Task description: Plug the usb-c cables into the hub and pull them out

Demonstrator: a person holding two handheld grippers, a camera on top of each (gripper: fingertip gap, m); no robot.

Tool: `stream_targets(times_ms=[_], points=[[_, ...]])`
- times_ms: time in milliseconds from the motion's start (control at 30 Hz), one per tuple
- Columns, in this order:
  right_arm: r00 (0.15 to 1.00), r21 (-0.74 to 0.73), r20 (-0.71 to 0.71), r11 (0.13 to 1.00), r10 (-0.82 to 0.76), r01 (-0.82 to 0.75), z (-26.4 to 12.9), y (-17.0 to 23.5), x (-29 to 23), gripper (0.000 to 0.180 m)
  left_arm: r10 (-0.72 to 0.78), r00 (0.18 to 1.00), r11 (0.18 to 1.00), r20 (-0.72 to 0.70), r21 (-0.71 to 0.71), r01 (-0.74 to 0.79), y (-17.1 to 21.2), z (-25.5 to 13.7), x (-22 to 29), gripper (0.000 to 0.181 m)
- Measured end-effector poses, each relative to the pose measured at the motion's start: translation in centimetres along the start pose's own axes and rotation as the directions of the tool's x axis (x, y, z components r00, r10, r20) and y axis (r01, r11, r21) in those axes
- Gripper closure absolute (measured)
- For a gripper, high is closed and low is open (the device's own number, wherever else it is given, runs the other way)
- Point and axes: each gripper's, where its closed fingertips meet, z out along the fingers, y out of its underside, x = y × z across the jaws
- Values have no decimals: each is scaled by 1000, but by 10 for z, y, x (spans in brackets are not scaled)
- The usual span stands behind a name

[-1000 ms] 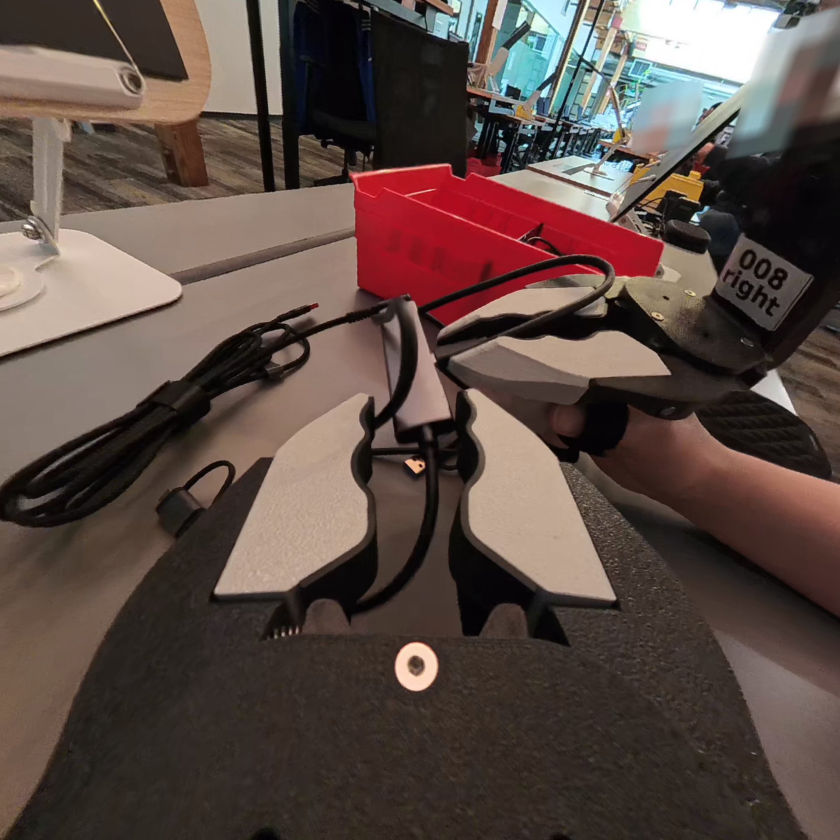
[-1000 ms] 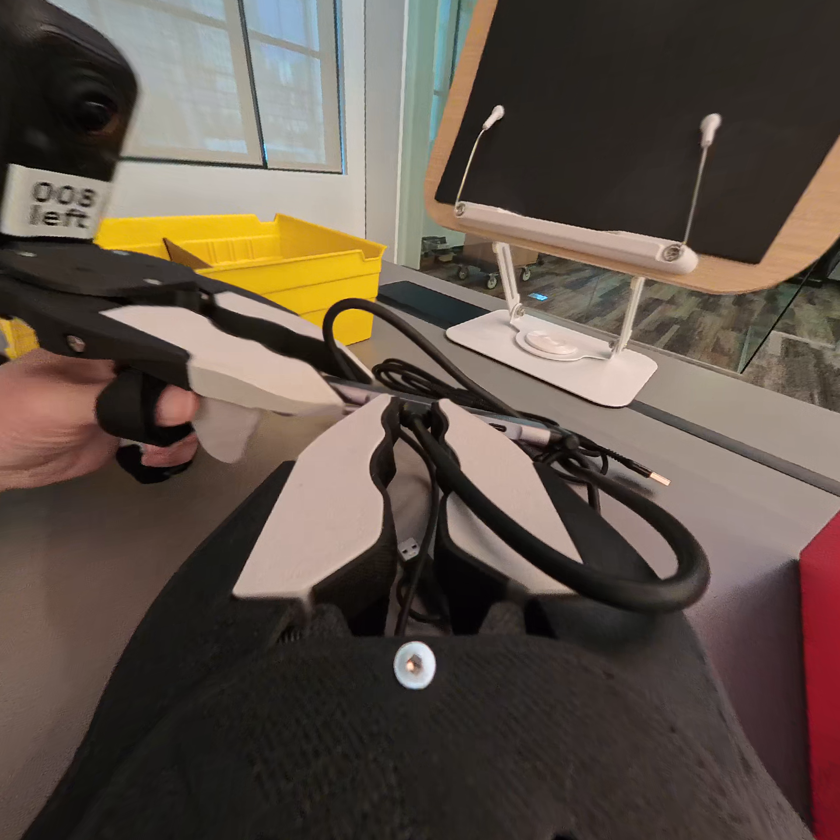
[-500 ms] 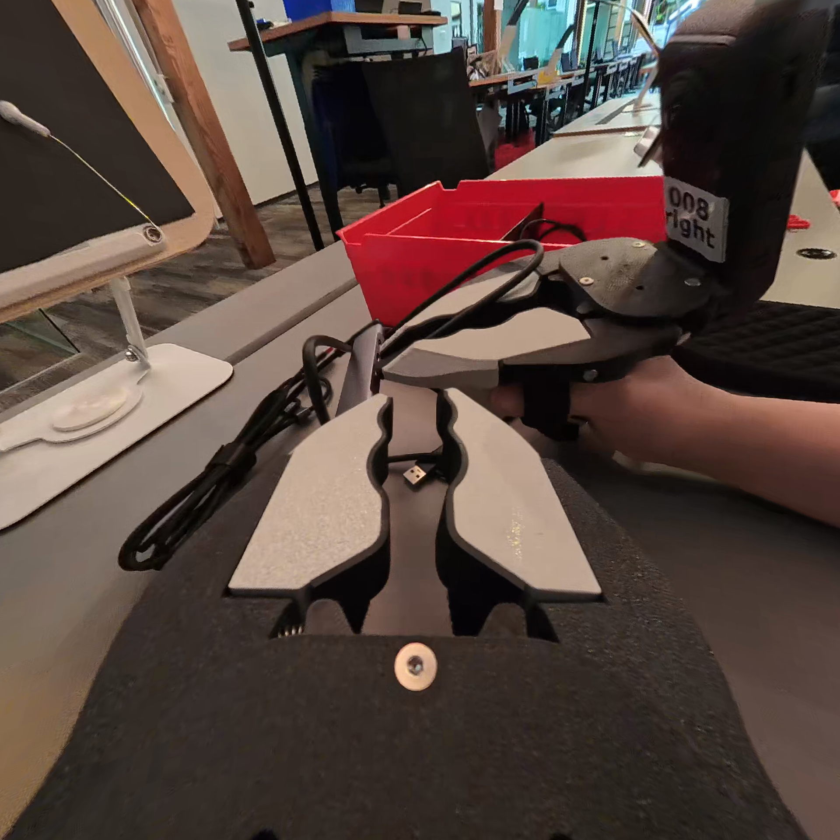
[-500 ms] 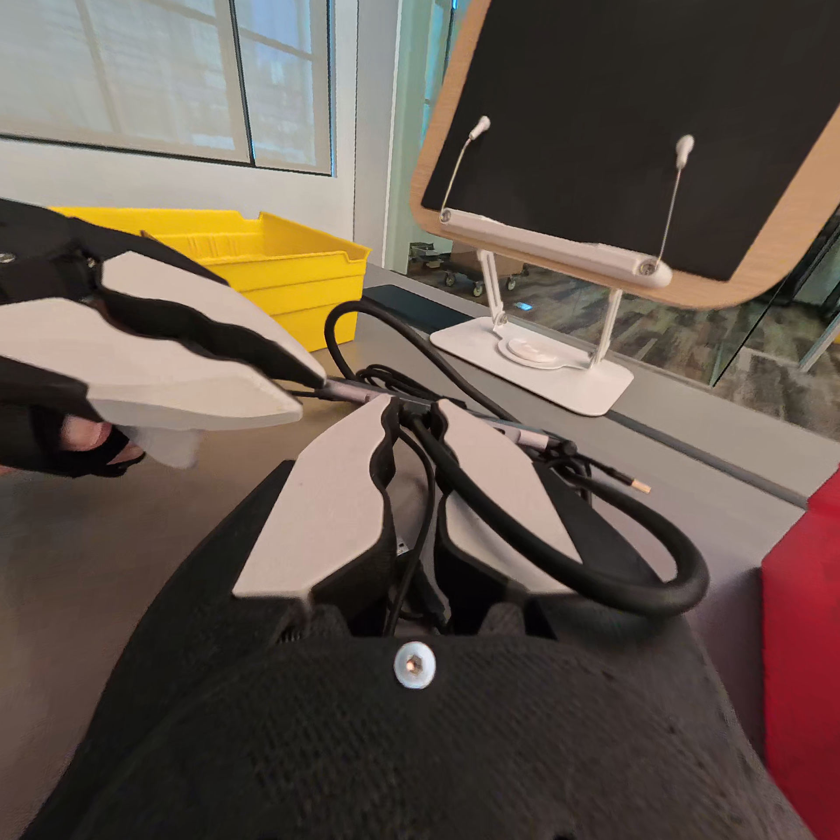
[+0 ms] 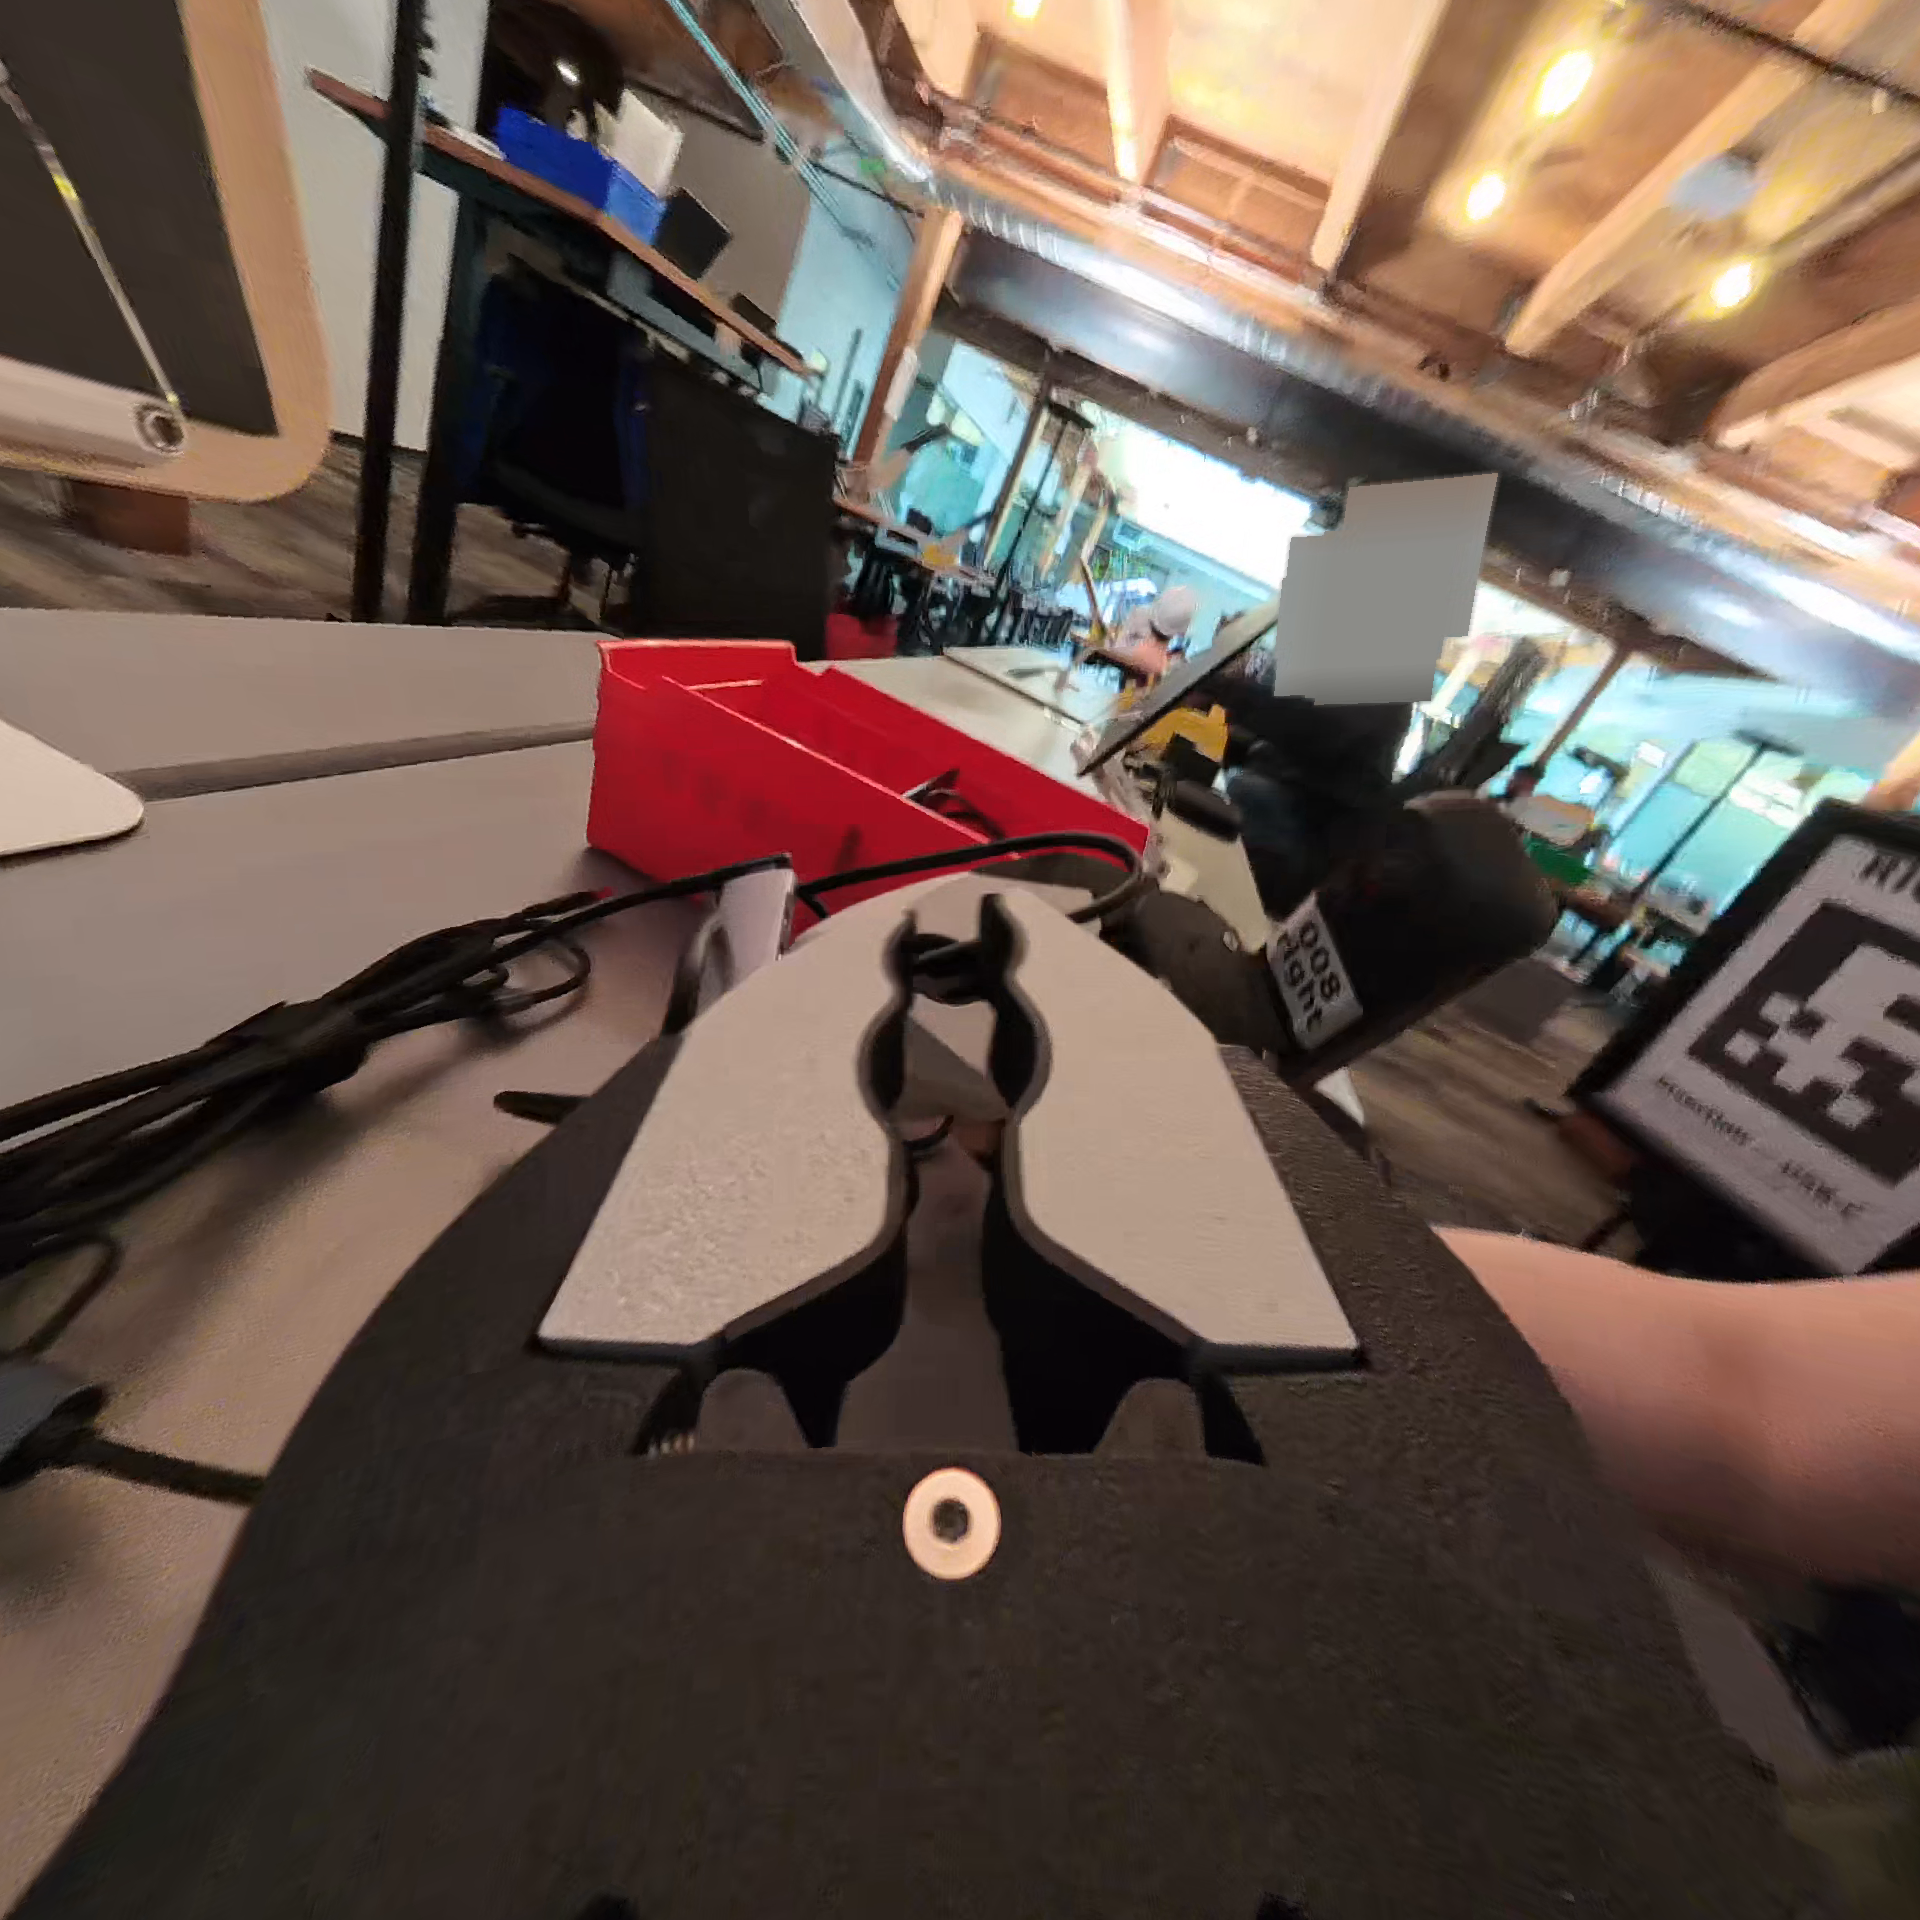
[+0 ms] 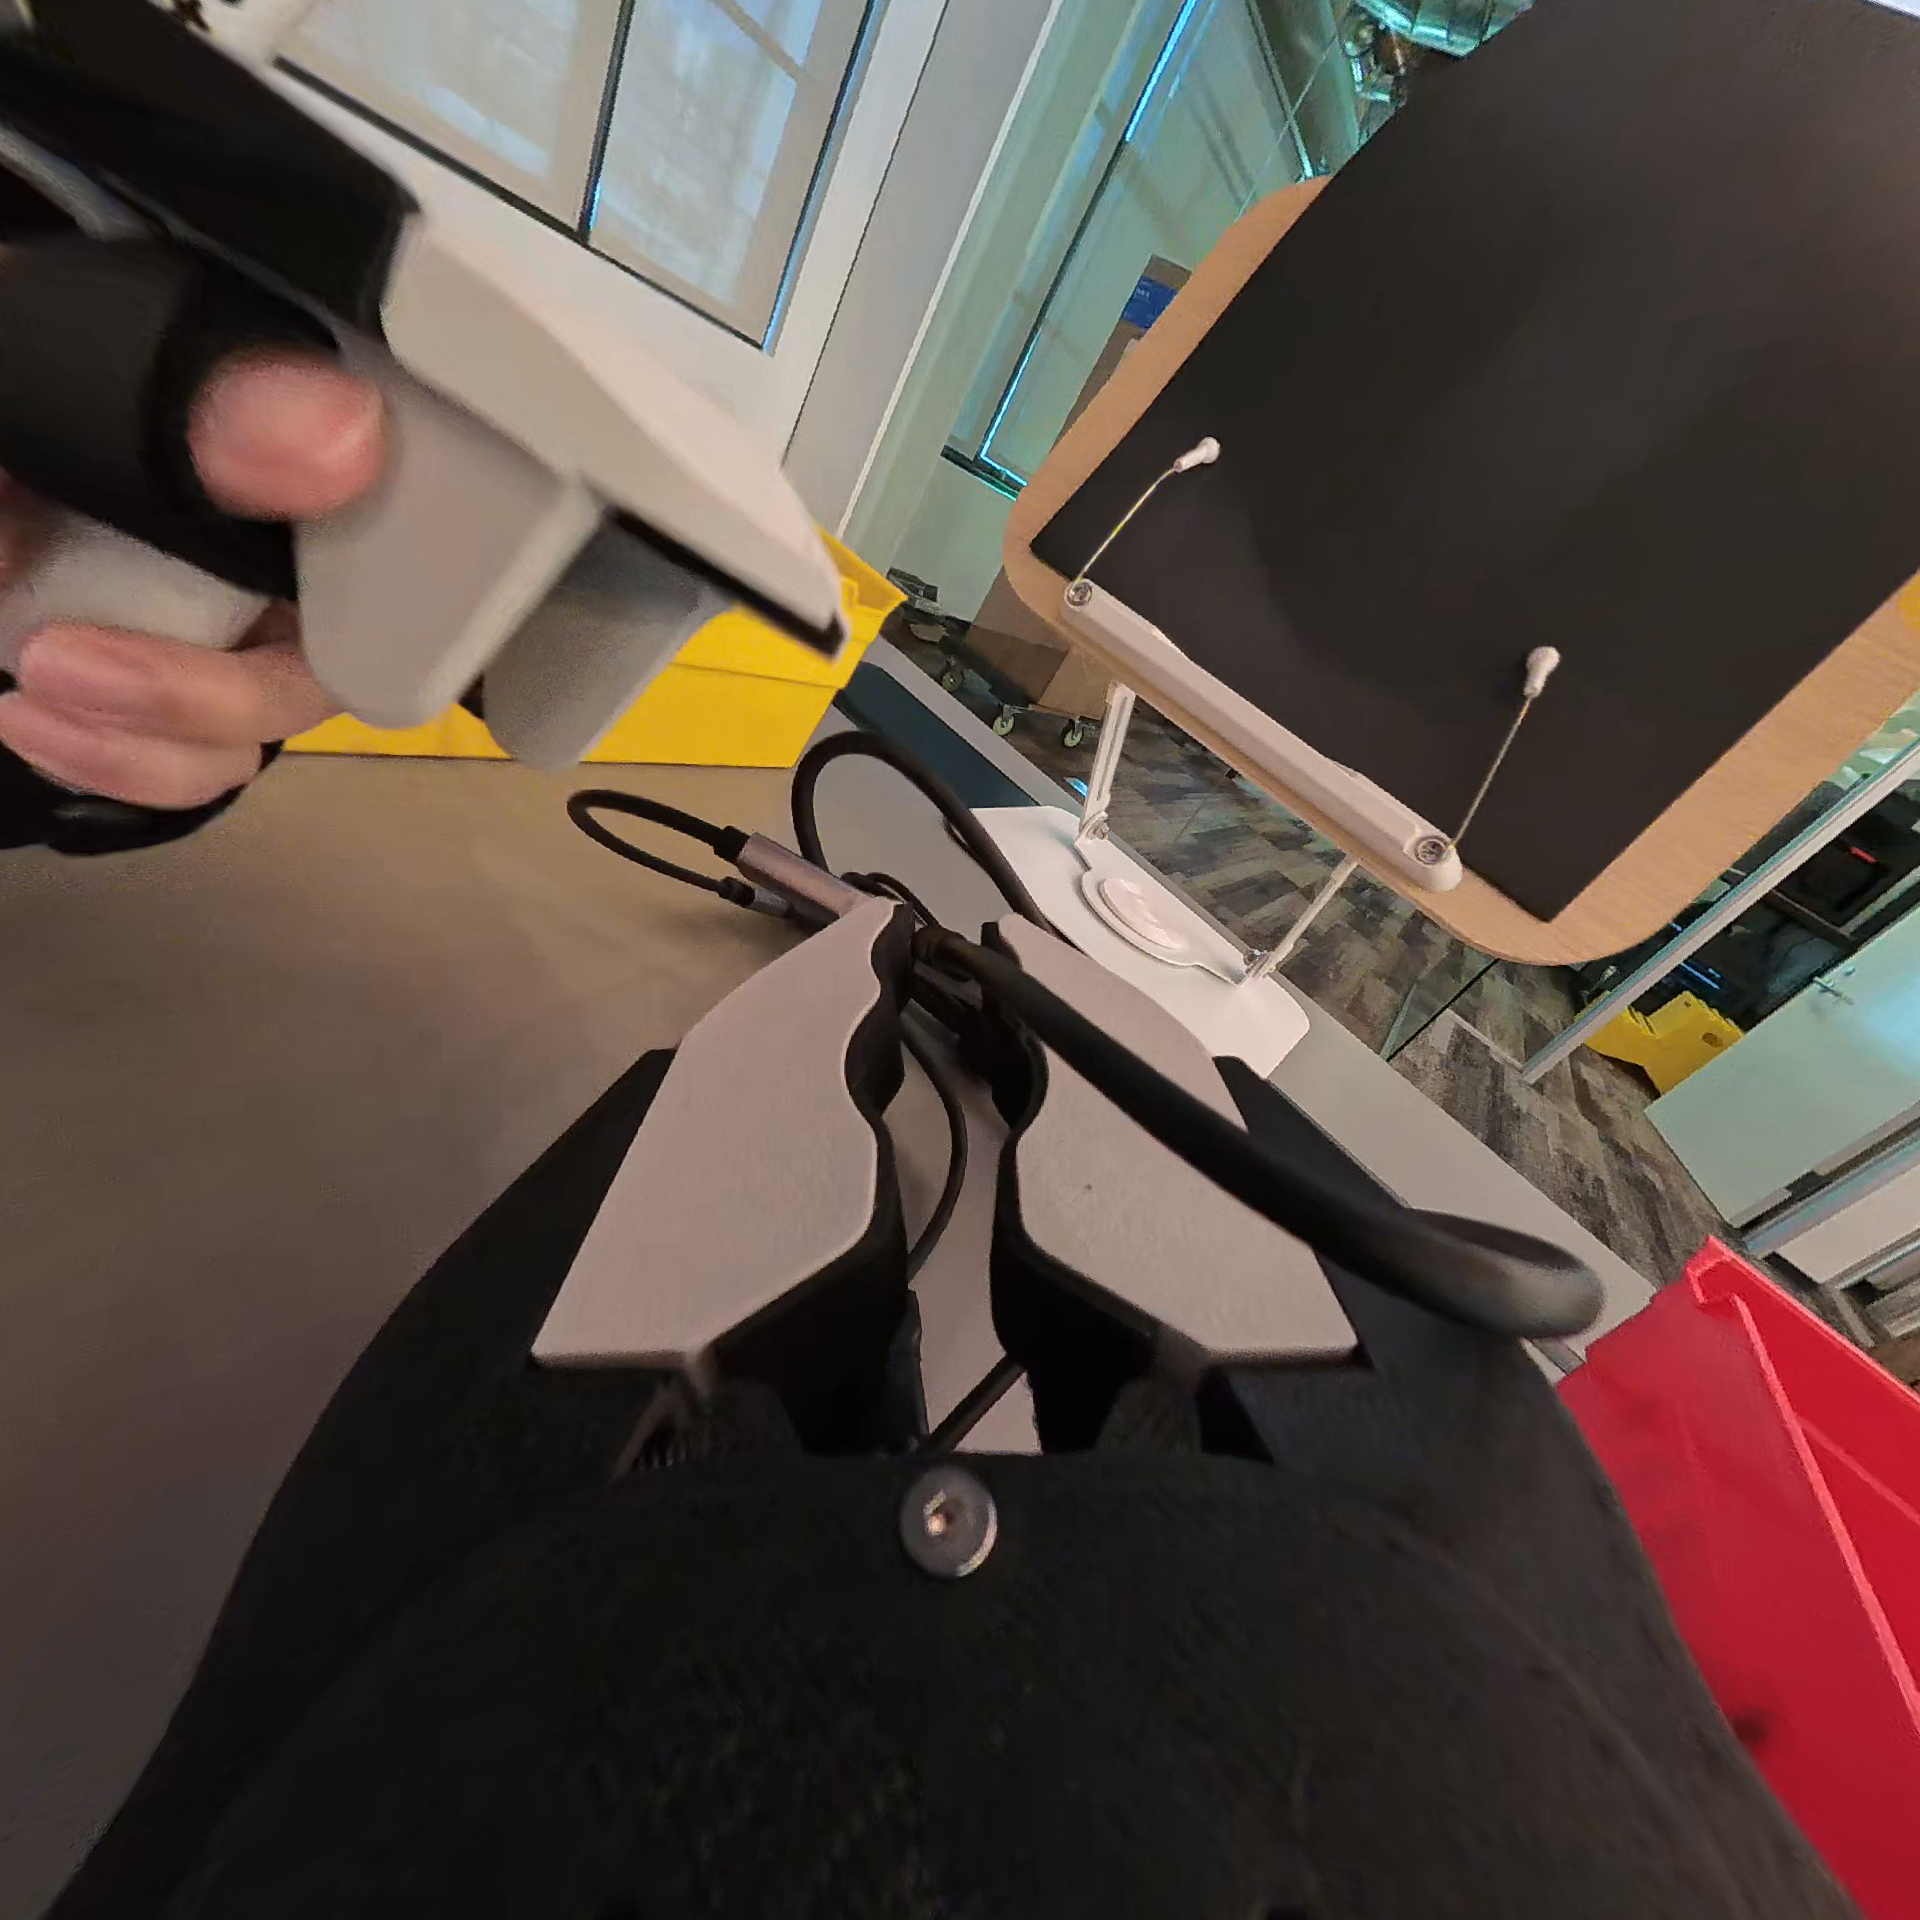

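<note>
Pinching a thick black cable point(image 6: 1164, 1081) near its plug, the right gripper point(image 6: 940, 935) has its jaws nearly closed just beside the grey hub point(image 6: 800, 883), which lies on the table point(image 6: 260, 1039) with a thin lead at its far end. Raised off the table, the left gripper point(image 5: 951, 920) has its jaws almost together with nothing clearly between them. A bundled cable point(image 5: 260, 1049) lies left of the hub, before a red bin point(image 5: 727, 769).
</note>
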Motion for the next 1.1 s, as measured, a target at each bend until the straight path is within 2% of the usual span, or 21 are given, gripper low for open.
stream_targets(times_ms=[33,100,200,233,300,400,467,600,667,733,800,933,1100], points=[[1000,3,0,1000,2,-2,0,-1,0,165,55,997,997,62,-49,-52,5,-1,-7,177],[1000,4,6,1000,-11,11,0,-2,-2,164,202,962,972,186,-158,-173,17,-1,-22,170],[998,29,26,998,-63,62,-1,-7,-10,166,395,871,898,292,-322,-300,32,3,-37,157],[996,34,25,996,-83,82,-2,-9,-11,167,440,837,877,325,-356,-323,34,3,-43,153],[993,57,41,992,-115,113,-5,-12,-15,167,477,824,848,305,-407,-340,43,3,-44,151],[977,70,62,977,-205,201,-12,-11,-20,167,435,863,834,258,-477,-278,62,2,-47,145],[972,87,81,973,-220,213,-18,-10,-22,167,354,910,848,218,-486,-213,72,2,-46,141],[972,107,93,973,-217,207,-23,-7,-19,167,74,993,911,88,-410,-32,79,9,-29,139],[971,120,98,971,-219,207,-23,-8,-21,167,-57,998,933,20,-354,60,74,12,-23,143],[971,128,107,971,-214,200,-22,-8,-22,167,-125,992,941,-7,-319,116,71,15,-23,149],[975,136,104,974,-196,181,-23,-8,-20,167,-157,987,943,-35,-301,139,70,17,-21,156],[982,154,116,979,-151,132,-23,-9,-17,168,-165,986,946,-35,-288,148,67,19,-21,157],[992,57,99,995,80,-86,-14,2,-9,162,-9,994,951,111,-306,42,63,18,-33,157]])
